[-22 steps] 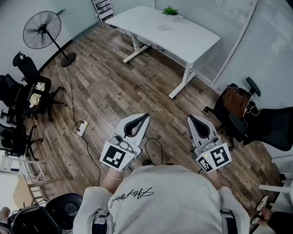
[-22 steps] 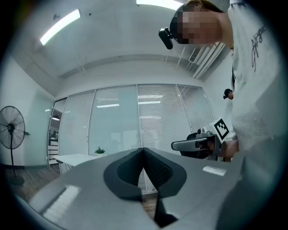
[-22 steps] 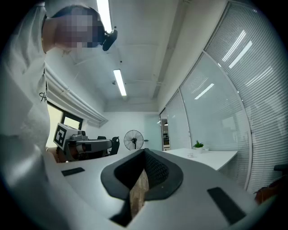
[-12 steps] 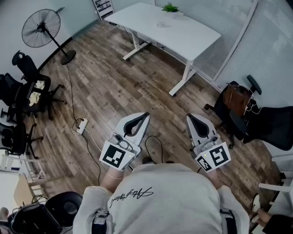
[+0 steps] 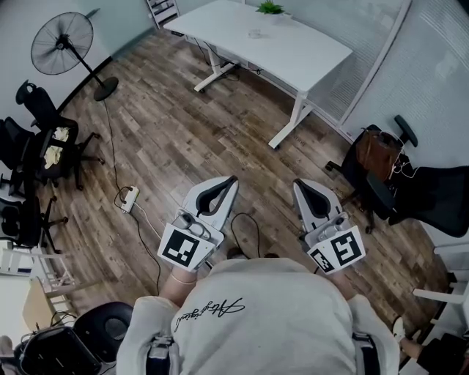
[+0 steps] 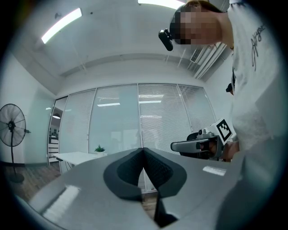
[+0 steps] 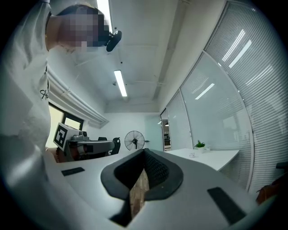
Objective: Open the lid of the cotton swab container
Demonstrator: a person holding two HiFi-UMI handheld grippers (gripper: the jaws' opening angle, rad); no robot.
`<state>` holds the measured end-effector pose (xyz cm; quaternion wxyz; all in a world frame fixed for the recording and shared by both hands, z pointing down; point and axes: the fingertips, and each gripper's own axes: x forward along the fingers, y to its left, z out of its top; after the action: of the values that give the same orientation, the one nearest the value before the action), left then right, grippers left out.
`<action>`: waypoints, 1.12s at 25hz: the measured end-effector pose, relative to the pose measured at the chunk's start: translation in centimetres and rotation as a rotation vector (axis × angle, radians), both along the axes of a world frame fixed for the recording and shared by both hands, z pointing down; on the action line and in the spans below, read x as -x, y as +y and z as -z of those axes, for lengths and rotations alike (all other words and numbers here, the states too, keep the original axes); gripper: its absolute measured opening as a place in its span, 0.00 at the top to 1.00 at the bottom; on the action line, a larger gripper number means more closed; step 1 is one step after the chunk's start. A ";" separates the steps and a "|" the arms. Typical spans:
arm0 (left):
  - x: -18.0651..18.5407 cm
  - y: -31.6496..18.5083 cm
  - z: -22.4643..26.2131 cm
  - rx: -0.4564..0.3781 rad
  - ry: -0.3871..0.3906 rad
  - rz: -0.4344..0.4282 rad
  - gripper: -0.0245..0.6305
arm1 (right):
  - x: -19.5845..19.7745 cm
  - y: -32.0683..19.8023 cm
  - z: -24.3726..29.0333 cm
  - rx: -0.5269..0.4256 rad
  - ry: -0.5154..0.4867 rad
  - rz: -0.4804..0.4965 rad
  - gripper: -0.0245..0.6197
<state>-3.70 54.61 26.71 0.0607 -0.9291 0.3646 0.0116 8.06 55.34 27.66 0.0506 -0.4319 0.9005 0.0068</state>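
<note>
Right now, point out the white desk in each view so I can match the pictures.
Head view: the white desk stands at top centre.
Left gripper view: the white desk sits low at the left, in front of the glass wall.
Right gripper view: the white desk lies right of centre, beside the blinds.
Shared landmark: the small potted plant on the desk, in the head view, the left gripper view and the right gripper view.

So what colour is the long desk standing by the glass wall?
White, top and legs alike; the long desk shows best in the head view.
</note>
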 end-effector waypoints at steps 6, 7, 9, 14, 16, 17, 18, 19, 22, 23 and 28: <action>0.0 -0.1 -0.1 -0.014 0.006 -0.003 0.96 | 0.0 -0.3 -0.4 0.018 -0.010 -0.008 0.96; 0.1 -0.1 -0.2 -0.010 0.004 0.000 0.94 | 0.0 -0.3 -0.5 0.020 -0.012 -0.010 0.95; 0.2 -0.2 -0.3 -0.011 0.003 0.004 0.90 | 0.1 -0.4 -0.6 0.025 -0.019 -0.017 0.89; 0.4 0.1 0.2 -0.017 0.030 -0.012 0.72 | -0.1 -0.7 -0.9 0.036 -0.029 -0.032 0.73; 0.4 0.1 -0.1 0.001 0.040 -0.021 0.52 | -0.2 -0.9 -1.2 0.046 -0.034 -0.037 0.61; 0.5 0.1 -0.2 0.009 0.044 -0.022 0.47 | -0.2 -1.0 -1.3 0.050 -0.035 -0.043 0.55; 0.6 0.0 -0.3 0.012 0.047 -0.021 0.45 | -0.3 -1.0 -1.4 0.052 -0.037 -0.052 0.51; 0.7 0.0 -0.4 0.011 0.046 -0.016 0.44 | -0.5 -1.1 -1.4 0.053 -0.038 -0.062 0.48; 1.3 0.1 -0.6 0.010 0.038 0.001 0.41 | -0.5 -1.0 -1.4 0.049 -0.037 -0.082 0.39; 1.5 0.0 -0.6 0.010 0.039 0.005 0.41 | -0.4 -1.0 -1.4 0.048 -0.037 -0.083 0.38; 2.1 -0.4 -0.7 0.012 0.044 0.013 0.41 | -0.1 -1.3 -1.6 0.053 -0.029 -0.087 0.38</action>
<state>-5.76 54.20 27.38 0.0474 -0.9266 0.3718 0.0293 8.14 54.06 29.31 0.0517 -0.4720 0.8798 -0.0213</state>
